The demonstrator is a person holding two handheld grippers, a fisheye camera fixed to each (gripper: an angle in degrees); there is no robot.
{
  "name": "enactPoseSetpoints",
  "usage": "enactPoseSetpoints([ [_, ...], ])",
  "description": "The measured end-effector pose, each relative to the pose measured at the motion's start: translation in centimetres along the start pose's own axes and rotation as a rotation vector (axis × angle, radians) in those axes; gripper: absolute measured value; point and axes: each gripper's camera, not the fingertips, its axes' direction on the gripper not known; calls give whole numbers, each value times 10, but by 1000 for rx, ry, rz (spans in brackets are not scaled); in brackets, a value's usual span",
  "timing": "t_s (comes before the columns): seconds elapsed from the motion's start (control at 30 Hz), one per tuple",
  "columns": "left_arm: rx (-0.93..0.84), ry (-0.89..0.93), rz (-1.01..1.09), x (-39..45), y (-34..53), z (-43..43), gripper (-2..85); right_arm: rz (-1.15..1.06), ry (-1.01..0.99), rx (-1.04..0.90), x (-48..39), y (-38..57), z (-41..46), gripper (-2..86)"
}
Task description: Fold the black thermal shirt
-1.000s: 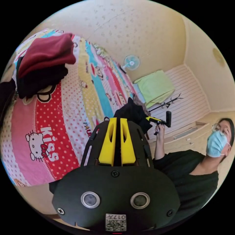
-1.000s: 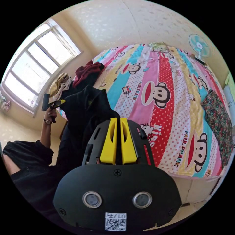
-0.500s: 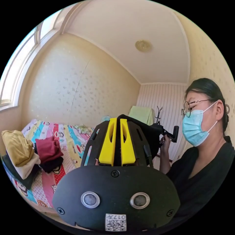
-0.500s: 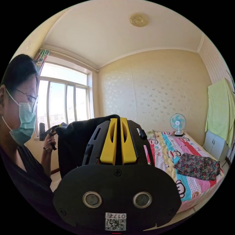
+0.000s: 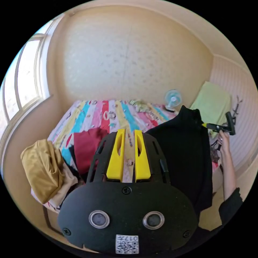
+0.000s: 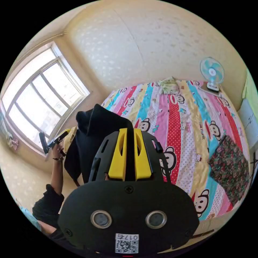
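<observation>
The black thermal shirt [image 5: 185,153] hangs in the air above the near edge of the bed. My right gripper [image 6: 130,130] is shut on it, with black cloth [image 6: 94,131] between its yellow jaws. In the left gripper view the same gripper [image 5: 204,125], held in a hand, pinches the shirt's top corner. My left gripper [image 5: 129,131] is open, and the striped sheet shows through the gap between its jaws. In the right gripper view the left gripper [image 6: 67,132], held in the other hand, is just left of the shirt's edge.
The bed [image 6: 188,126] has a striped cartoon sheet. A pile with mustard cloth [image 5: 43,166] and maroon cloth [image 5: 86,150] sits at its near corner. A floral cloth [image 6: 231,164] lies at the right. A fan [image 6: 212,72] stands at the far side, and a window [image 6: 40,94] is at the left.
Both cameras have tilted down from the ceiling to the bed. My left gripper's jaws have opened and no longer hold black cloth. The shirt now hangs from the right gripper.
</observation>
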Motion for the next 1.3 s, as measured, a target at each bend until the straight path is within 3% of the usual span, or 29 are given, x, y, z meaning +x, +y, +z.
enactPoseSetpoints([
  [0.07,-33,182,12,-19,29,39,90,11,-150,-52,33,29,46,68],
  [0.13,-46,289,8,-38,85,77,74,12,-162,-127,48,62,78,74],
  [0.27,-152,244,-69,-54,169,117,100,71,-139,-265,65,163,134,118],
  [0.4,-187,391,-128,-43,245,139,121,104,-52,-293,54,238,149,131],
  [0.5,-175,328,-114,-26,281,153,115,19,42,-117,45,278,141,103],
  [0.6,-141,282,-125,-21,306,174,112,-27,93,-238,51,264,138,48],
  [0.7,-139,336,-168,-32,311,180,108,-55,75,-367,61,226,108,30],
  [0.8,-181,370,-172,-42,310,186,105,-56,270,-225,88,191,23,27],
  [0.83,-199,378,-171,-44,310,188,103,-9,418,-126,109,181,-19,27],
  [0.87,-202,381,-166,-45,310,188,104,61,543,-37,137,177,-55,31],
  [0.93,-201,351,-141,-45,314,187,108,286,590,-13,189,180,-97,39],
  [1.1,-178,314,-132,-48,325,194,112,309,239,15,225,218,-126,83],
  [1.17,-192,304,-127,-49,325,203,112,251,72,-117,220,227,-91,98],
  [1.3,-207,224,-79,-46,323,218,109,222,42,-281,216,246,-32,121],
])
